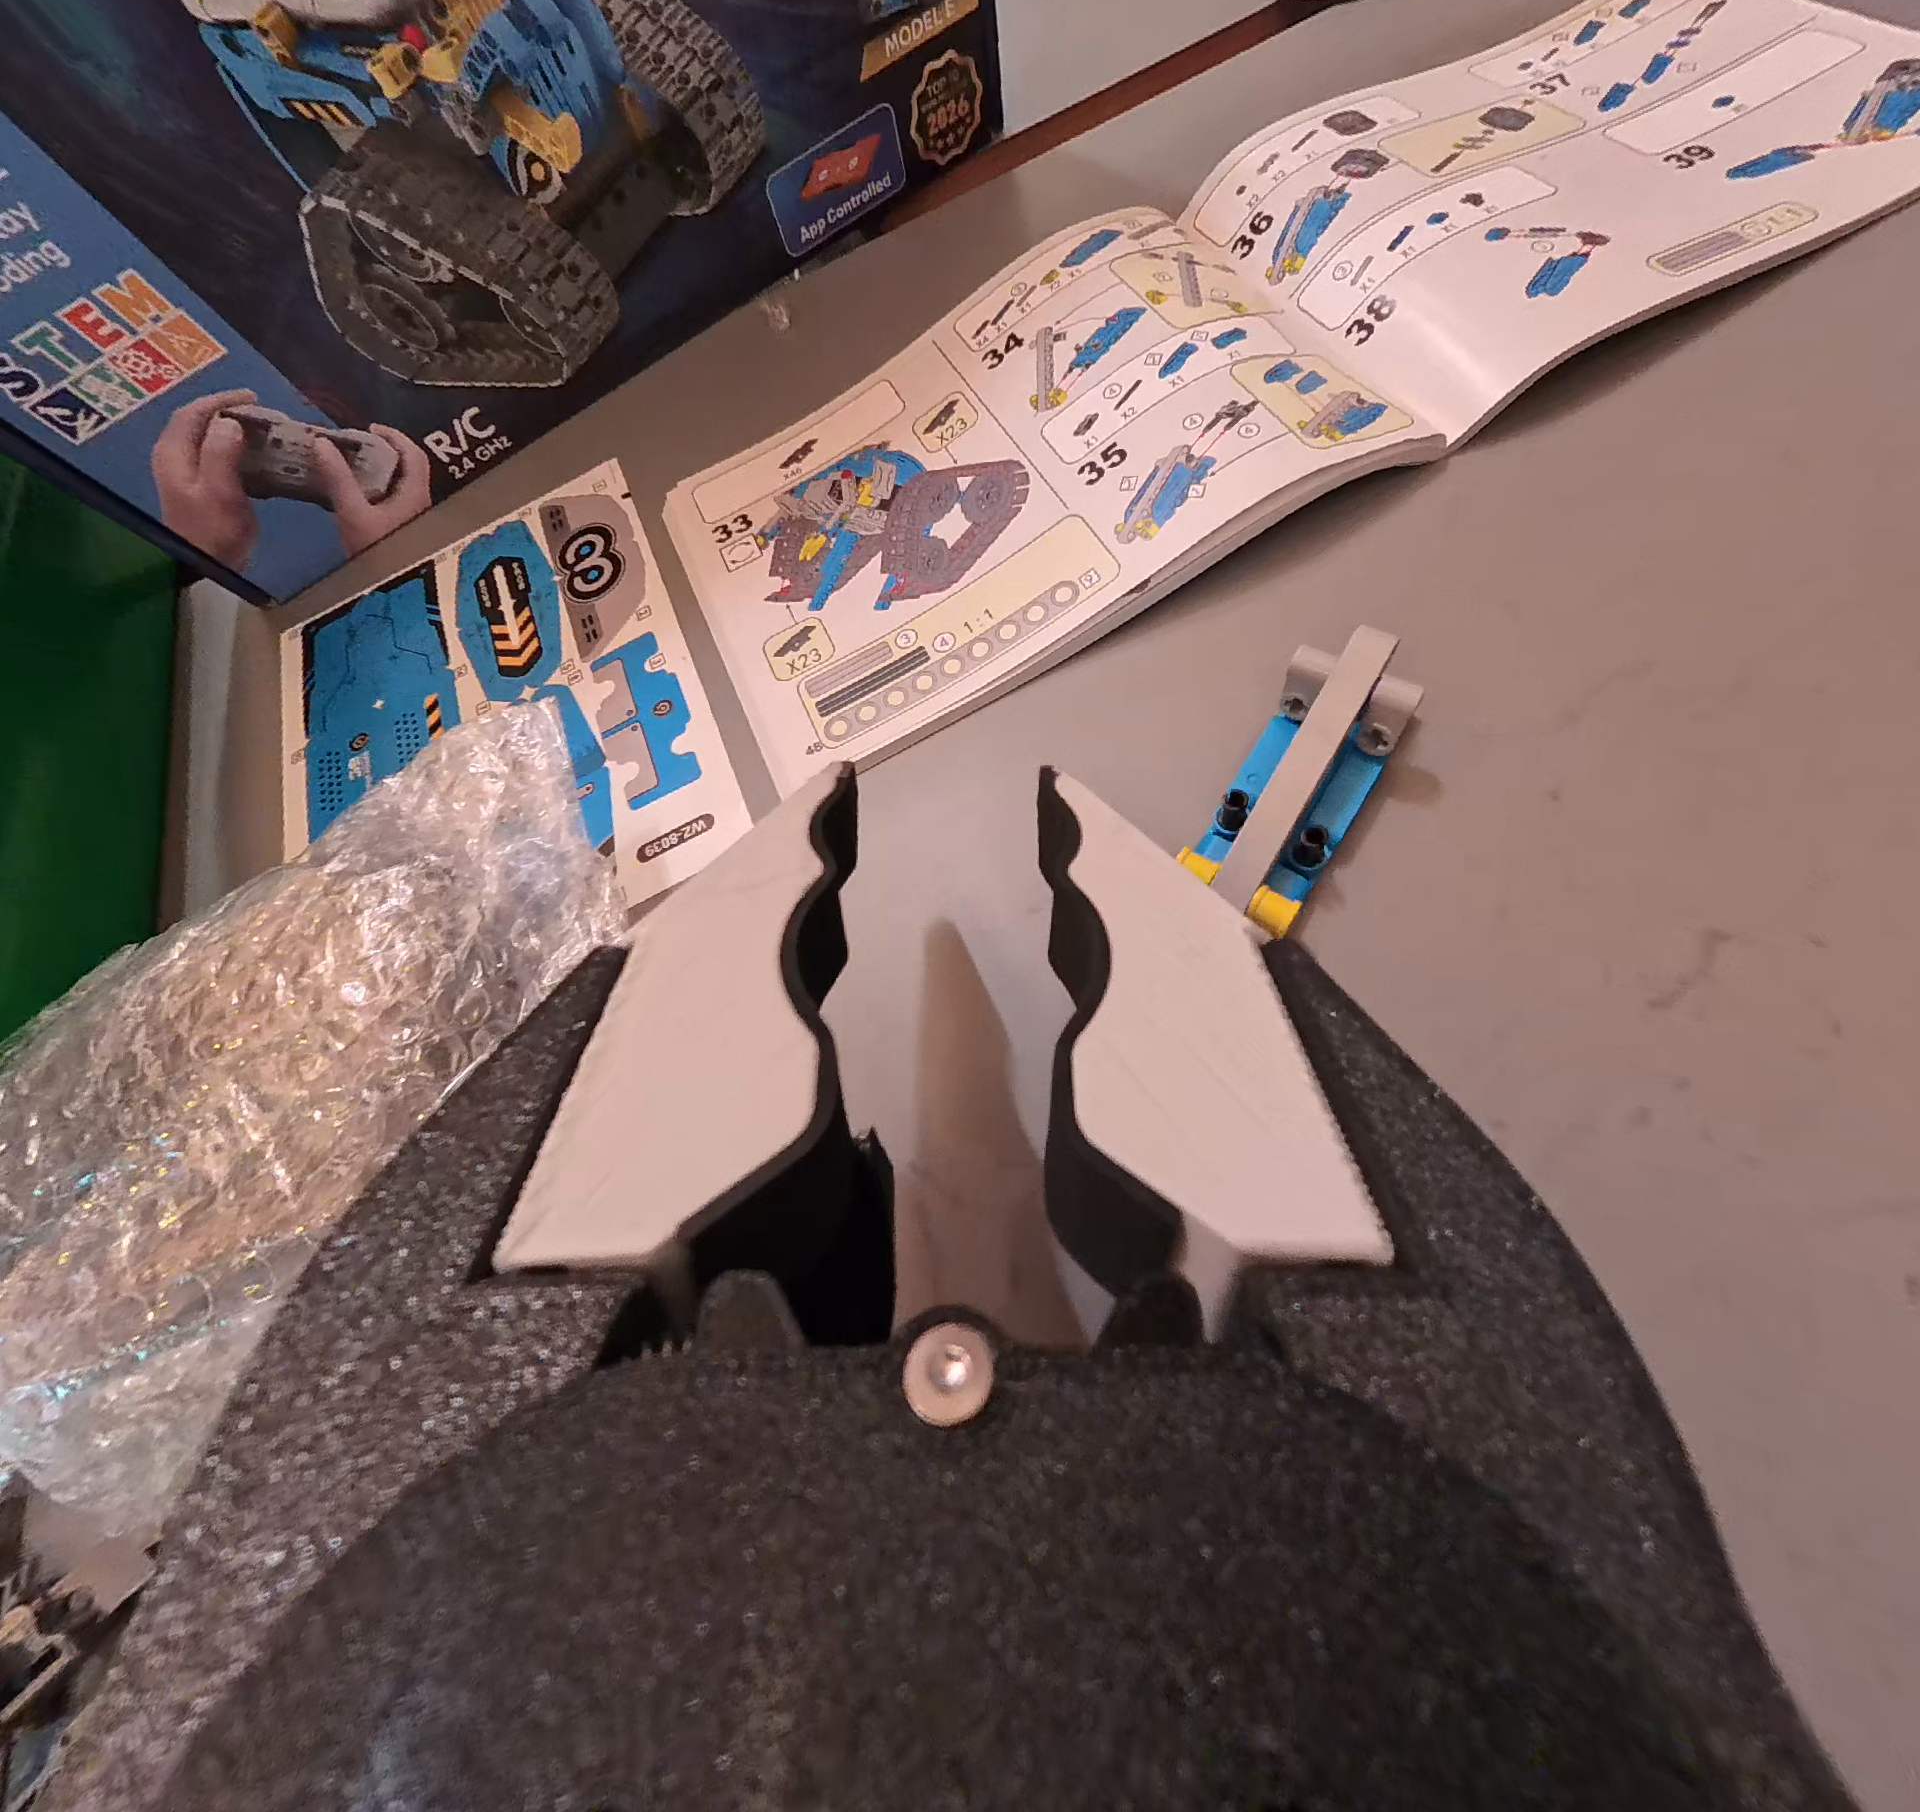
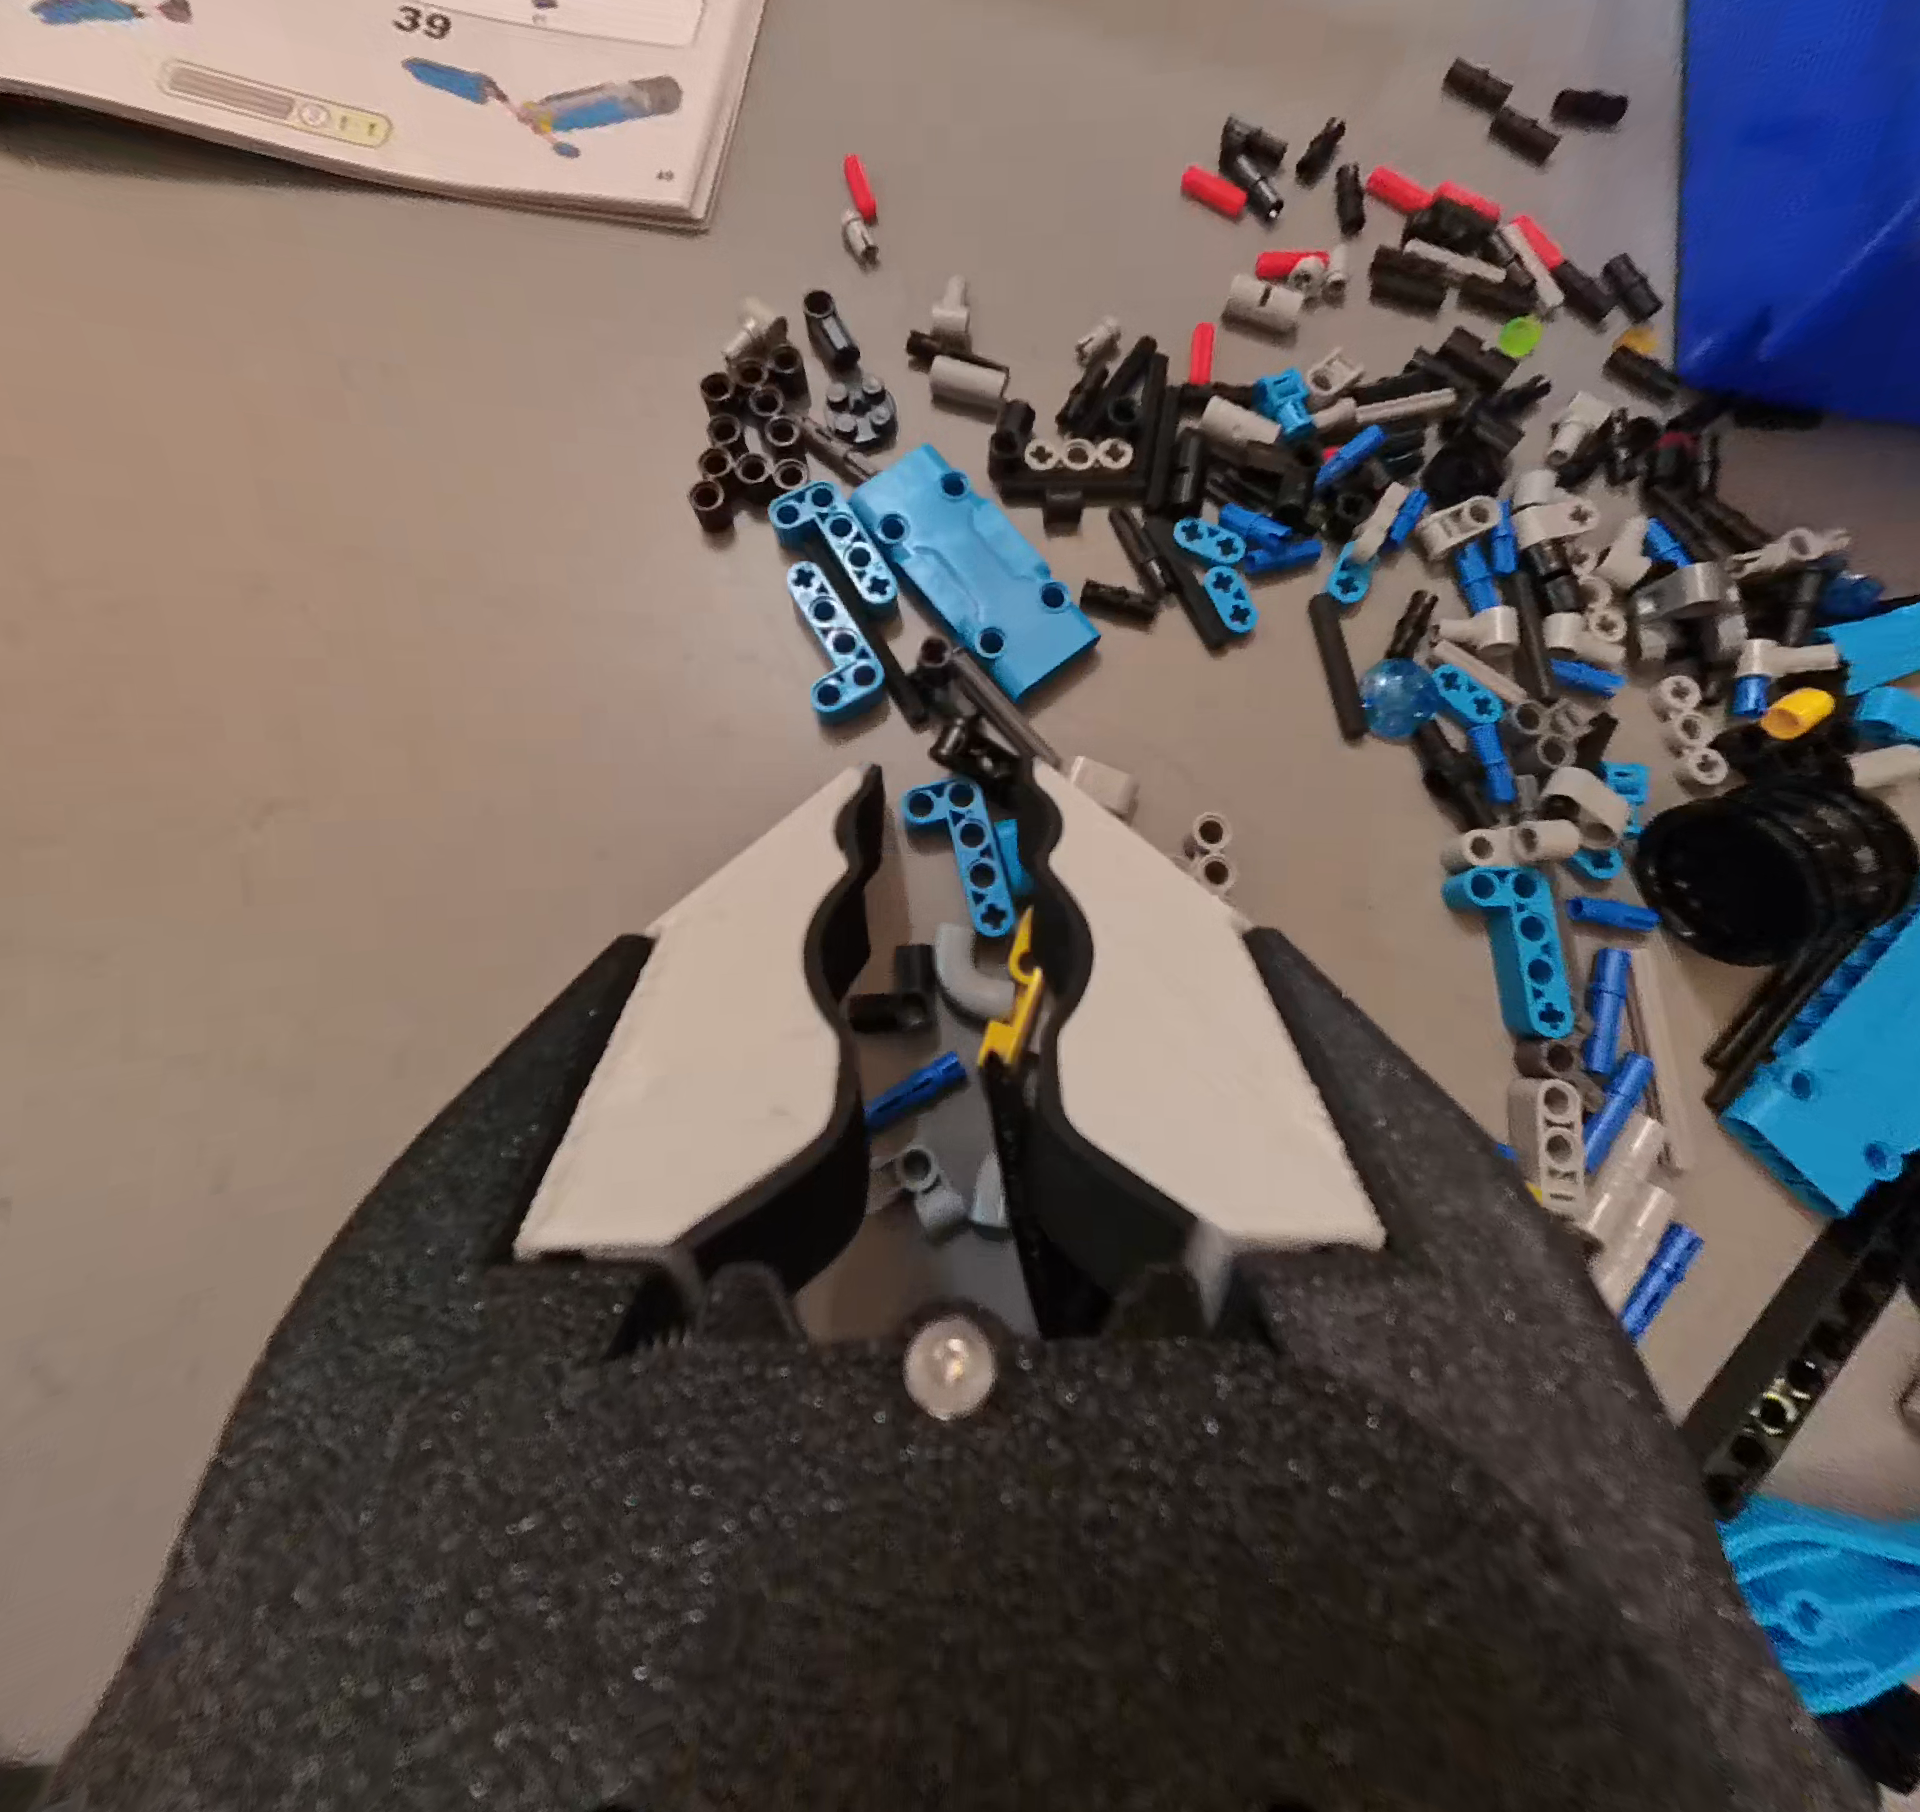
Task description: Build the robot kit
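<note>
My grey-and-black fingers [image 2: 727,983] hang over blue, black, red and grey bricks [image 2: 1299,515] — grey table [image 1: 1558,931], blue-printed booklet [image 1: 1039,432].

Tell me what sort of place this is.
Likely a hobby or workshop table set up for building a toy brick kit: an open instruction booklet, the kit's box, and loose building pieces scattered on the grey tabletop.

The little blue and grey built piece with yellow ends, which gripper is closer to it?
Left. The left gripper is open just beside the built piece; the right gripper hangs over the loose parts pile instead.
</note>
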A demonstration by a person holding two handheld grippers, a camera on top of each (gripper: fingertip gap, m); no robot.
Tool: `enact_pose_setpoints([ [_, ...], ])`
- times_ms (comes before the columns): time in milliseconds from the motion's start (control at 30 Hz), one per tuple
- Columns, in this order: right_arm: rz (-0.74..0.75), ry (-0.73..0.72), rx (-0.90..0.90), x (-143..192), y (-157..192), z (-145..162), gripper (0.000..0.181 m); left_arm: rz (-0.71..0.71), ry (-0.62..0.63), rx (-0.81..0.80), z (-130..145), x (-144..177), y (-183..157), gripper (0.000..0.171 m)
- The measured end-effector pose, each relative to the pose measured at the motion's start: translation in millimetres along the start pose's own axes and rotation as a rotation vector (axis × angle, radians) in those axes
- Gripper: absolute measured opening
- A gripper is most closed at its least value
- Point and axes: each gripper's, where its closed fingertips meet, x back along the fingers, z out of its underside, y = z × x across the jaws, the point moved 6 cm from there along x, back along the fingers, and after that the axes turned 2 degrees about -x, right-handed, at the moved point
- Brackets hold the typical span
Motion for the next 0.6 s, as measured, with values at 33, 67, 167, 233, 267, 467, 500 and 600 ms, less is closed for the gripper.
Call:
enact_pose_setpoints([
  [33, -0.022, 0.003, -0.009, 0.9, 1.7, 0.2, 0.024, 0.000, 0.000, -0.005, 0.0, 0.0, -0.4, 0.034],
  [67, -0.041, 0.007, -0.012, 1.7, 3.8, 0.5, 0.024, 0.000, 0.001, -0.009, 0.0, -0.1, -1.0, 0.034],
  [167, -0.064, 0.020, 0.012, 2.9, 9.9, -0.7, 0.023, 0.005, -0.001, -0.005, -0.1, 0.1, -0.8, 0.034],
  [233, -0.053, -0.004, 0.017, 3.1, 9.6, -6.3, 0.023, 0.009, -0.006, 0.008, -0.3, 0.6, 0.5, 0.034],
  [267, -0.034, -0.005, 0.021, 2.7, 7.2, -8.1, 0.022, 0.011, -0.008, 0.015, -0.4, 0.8, 1.2, 0.034],
  [467, -0.033, 0.079, 0.007, -4.6, 5.9, -0.9, 0.025, 0.011, -0.011, 0.030, 0.4, 2.1, 3.6, 0.034],
  [500, -0.038, 0.072, 0.003, -5.3, 7.4, -0.8, 0.022, 0.011, -0.009, 0.029, 0.5, 1.8, 3.4, 0.034],
  [600, -0.060, 0.057, -0.007, -6.4, 10.5, -0.7, 0.010, 0.009, -0.001, 0.020, 0.9, 1.1, 2.5, 0.034],
])
